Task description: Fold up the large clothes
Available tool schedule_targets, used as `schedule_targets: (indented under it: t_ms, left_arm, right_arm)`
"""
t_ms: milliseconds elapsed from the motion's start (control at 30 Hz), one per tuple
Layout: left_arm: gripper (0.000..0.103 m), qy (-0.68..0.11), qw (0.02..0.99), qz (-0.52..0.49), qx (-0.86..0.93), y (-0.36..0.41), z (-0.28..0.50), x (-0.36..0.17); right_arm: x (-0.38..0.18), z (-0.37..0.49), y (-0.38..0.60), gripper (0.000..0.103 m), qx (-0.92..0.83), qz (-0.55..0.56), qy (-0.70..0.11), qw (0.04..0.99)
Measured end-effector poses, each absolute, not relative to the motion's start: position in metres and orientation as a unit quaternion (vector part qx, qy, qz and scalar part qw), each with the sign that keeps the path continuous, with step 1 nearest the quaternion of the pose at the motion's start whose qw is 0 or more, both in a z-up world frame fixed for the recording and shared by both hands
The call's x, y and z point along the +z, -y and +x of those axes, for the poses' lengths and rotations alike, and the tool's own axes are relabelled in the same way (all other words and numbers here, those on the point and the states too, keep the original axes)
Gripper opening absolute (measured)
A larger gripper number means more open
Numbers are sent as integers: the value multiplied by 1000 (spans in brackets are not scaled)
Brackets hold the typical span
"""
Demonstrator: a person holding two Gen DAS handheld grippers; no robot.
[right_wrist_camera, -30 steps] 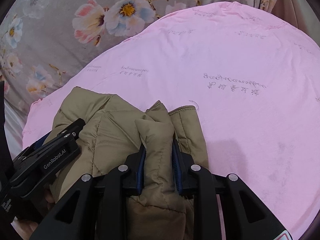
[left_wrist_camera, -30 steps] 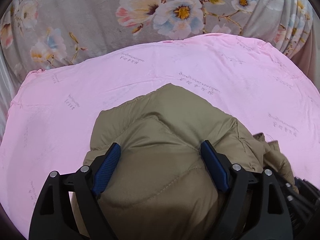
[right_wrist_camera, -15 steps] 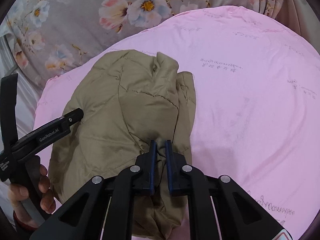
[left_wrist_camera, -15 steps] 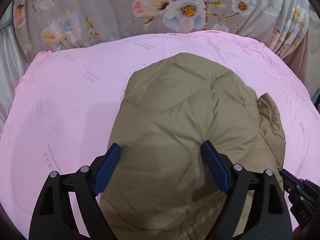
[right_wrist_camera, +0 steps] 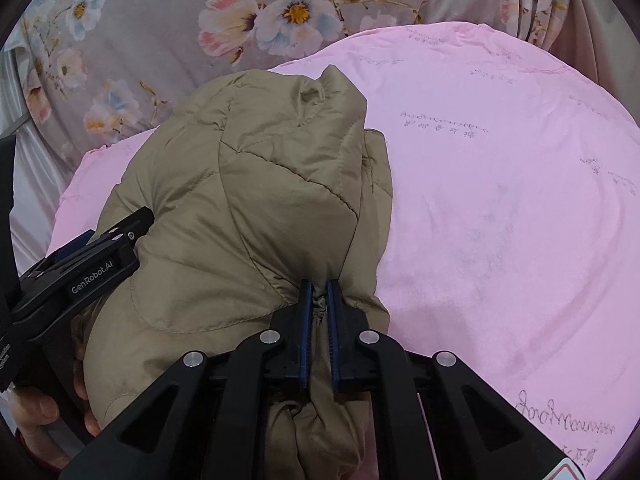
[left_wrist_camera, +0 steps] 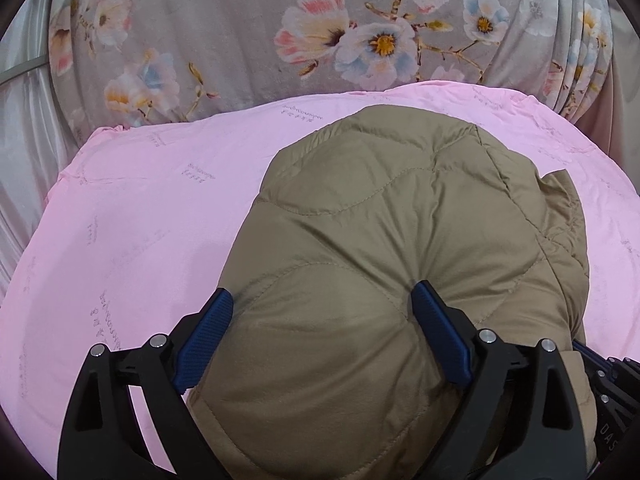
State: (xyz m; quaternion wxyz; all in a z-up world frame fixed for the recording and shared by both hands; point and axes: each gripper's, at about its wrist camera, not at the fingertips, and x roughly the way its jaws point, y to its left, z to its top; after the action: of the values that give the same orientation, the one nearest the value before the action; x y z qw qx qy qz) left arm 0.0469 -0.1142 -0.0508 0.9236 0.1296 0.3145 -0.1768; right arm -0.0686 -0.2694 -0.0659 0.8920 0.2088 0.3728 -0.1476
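A quilted tan jacket (left_wrist_camera: 400,280) lies bundled on a pink sheet (left_wrist_camera: 140,220) spread over a bed, filling the centre and lower half of the left wrist view; a floral cover (left_wrist_camera: 240,40) runs across the top of both frames.

The left gripper (left_wrist_camera: 322,316) has its jaws spread wide, straddling a puffed panel of the jacket without pinching it. In the right wrist view the right gripper (right_wrist_camera: 318,292) has its jaws clenched on a thin gathered ridge of jacket fabric at lower centre. The left gripper's black body (right_wrist_camera: 80,268) shows at the left edge of that view, just beside the jacket, with the person's hand (right_wrist_camera: 36,412) under it.

A second ago the jacket sat low and crumpled close to both grippers, the right jaws holding a thick wad. It has since been carried up the frame and laid out, its far edge now reaching toward the floral cover, and the right jaws have narrowed onto a slimmer pinch. The left jaws have stayed wide throughout.

That suggests a fold has just been laid over and the bundle is settling; the likely next need is to let go on the right and flatten or tidy the loose flap at the jacket's right edge.
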Motion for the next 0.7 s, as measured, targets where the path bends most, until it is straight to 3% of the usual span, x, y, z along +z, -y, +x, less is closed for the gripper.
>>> schedule_targets:
  t_ms: [367, 500, 567, 633, 700]
  left_arm:
    - [89, -290, 933, 126, -171, 117, 42, -53]
    - [89, -335, 914, 127, -193, 108, 49, -38]
    - [89, -375, 897, 102, -213, 92, 59, -23]
    - [92, -404, 883, 66, -228, 75, 70, -11]
    - [94, -437, 868, 30, -233, 56, 87, -5]
  right_arm:
    - [-67, -71, 277, 5, -143, 226, -362, 893]
    - [-46, -74, 293, 12, -125, 256, -385, 878]
    - [-32, -79, 307, 21, -108, 279, -380, 875]
    - [-22, -81, 323, 58, -93, 299, -372, 874]
    - [-23, -76, 334, 66, -76, 319, -385, 863]
